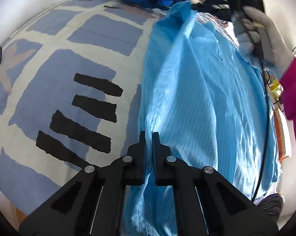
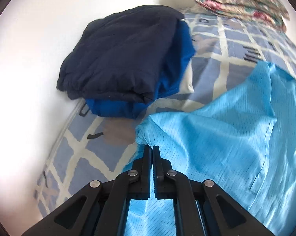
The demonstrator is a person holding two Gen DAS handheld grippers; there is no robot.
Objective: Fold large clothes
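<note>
Bed (image 1: pixel 49 82) with blue, cream and black patterned cover fills both views, white wall behind. Light blue pinstriped garment (image 1: pixel 197 98) lies spread across the frame's right half in left wrist view. Left gripper (image 1: pixel 149 135) angled steeply down, fingers clenched on garment's edge, lower centre. Right gripper (image 2: pixel 152 149) also tilted down, fingers pinched on a bunched corner of the garment. White-gloved hand (image 1: pixel 266 33) with magenta sleeve (image 1: pixel 293 90), upper right, grips the right gripper's handle. Folded navy jacket (image 2: pixel 124 59) on a blue one, upper left; floral quilt (image 2: pixel 240 2) upper right. No readable writing.
</note>
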